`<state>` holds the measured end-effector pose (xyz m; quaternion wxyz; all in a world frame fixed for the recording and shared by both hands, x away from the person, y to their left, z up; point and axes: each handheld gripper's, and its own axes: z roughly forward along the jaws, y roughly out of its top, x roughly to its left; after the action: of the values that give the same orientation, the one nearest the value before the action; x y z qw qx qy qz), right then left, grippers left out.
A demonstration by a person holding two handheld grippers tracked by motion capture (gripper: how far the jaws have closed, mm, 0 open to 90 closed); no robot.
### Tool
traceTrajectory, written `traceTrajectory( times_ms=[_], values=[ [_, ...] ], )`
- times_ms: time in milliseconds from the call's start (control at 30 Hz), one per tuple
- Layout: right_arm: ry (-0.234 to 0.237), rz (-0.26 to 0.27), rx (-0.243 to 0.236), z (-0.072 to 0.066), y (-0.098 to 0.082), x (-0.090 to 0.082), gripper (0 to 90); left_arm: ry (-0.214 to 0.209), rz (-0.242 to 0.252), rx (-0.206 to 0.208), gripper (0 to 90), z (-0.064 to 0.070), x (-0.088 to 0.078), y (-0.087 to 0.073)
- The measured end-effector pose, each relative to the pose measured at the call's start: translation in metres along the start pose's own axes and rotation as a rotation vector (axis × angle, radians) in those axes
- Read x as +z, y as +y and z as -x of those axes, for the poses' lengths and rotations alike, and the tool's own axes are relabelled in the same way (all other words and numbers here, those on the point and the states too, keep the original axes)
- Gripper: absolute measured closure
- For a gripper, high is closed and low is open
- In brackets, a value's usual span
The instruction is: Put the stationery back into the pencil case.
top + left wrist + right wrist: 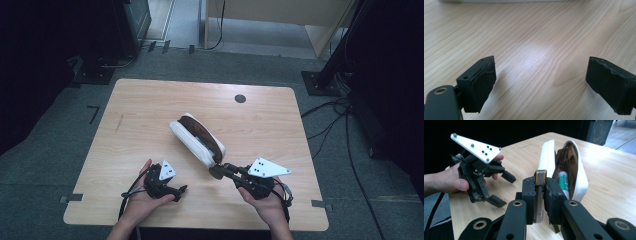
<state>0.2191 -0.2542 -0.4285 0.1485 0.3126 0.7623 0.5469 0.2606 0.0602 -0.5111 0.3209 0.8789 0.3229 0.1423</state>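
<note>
A white zip pouch (197, 139) with a brown lining lies slantwise in the middle of the wooden table (145, 100), its mouth gaping. The right gripper view shows a white and green tube (563, 183) inside the pouch (580, 177). My right gripper (218, 171) is at the pouch's near end, shut on the metal zip pull (539, 192), which stands between its pads. To the left of the pouch, my left gripper (177, 192) is held near the table's front edge. Its jaws stand wide apart over bare wood, nothing between them (540, 82).
A small black round cap (240, 98) sits in the table top near the far edge. Around the table, black stands and loose cables (340, 115) lie on the grey floor, mostly to the right. Dark equipment stands at the far left.
</note>
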Motion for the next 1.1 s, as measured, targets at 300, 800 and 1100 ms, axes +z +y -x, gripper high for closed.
traceTrajectory(
  times_ms=[300, 800, 1100],
  values=[
    [-0.029, 0.025, 0.002, 0.002, 0.017, -0.008, 79.7, 0.077, 0.011, -0.085, 10.1, -0.026, -0.023, -0.021],
    [-0.079, 0.074, 0.003, 0.008, 0.049, -0.013, 79.7, 0.208, 0.003, -0.188, 10.3, -0.059, -0.04, -0.053],
    [-0.129, 0.107, 0.017, 0.017, 0.059, -0.011, 79.7, 0.186, 0.043, -0.24, 10.3, -0.069, -0.041, -0.061]
  ],
)
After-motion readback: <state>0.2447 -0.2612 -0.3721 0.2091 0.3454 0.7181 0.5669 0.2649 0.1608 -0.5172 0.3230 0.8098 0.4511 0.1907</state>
